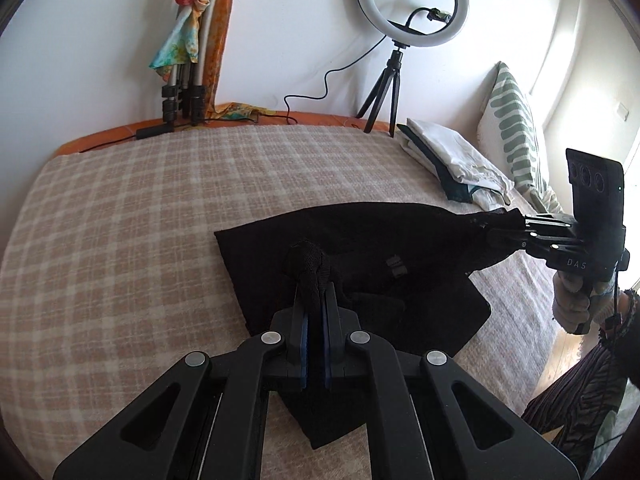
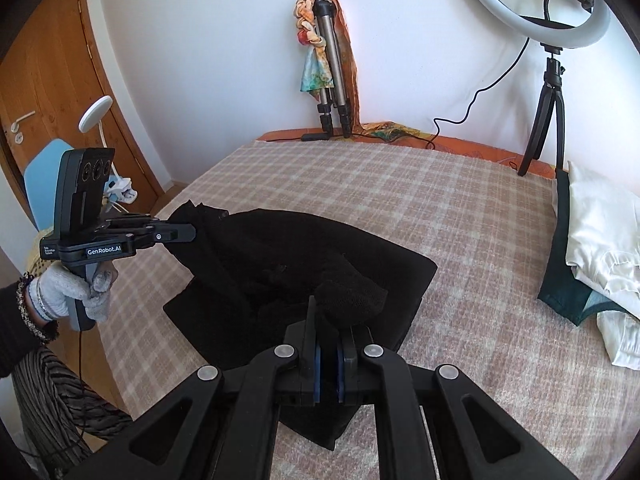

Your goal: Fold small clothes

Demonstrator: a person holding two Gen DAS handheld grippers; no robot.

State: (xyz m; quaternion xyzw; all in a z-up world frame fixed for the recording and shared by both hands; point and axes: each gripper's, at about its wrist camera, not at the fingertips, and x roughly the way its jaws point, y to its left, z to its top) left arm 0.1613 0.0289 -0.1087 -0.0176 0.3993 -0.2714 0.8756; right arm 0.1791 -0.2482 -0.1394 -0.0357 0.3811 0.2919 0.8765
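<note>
Currently, the left tongs (image 1: 314, 280) and right tongs (image 2: 340, 300) are each clamping a corner of the black garment (image 1: 360, 272) over the checked bed (image 1: 140, 220); keep both corners level, taut and aligned while folding.

A bed (image 1: 120, 220) covered by a beige checked blanket (image 2: 440, 208) carries a black garment (image 1: 360, 248) near its front edge. A folded pile of white and dark green clothes (image 2: 592, 240) lies at the right, two tripods at the far edge.
</note>
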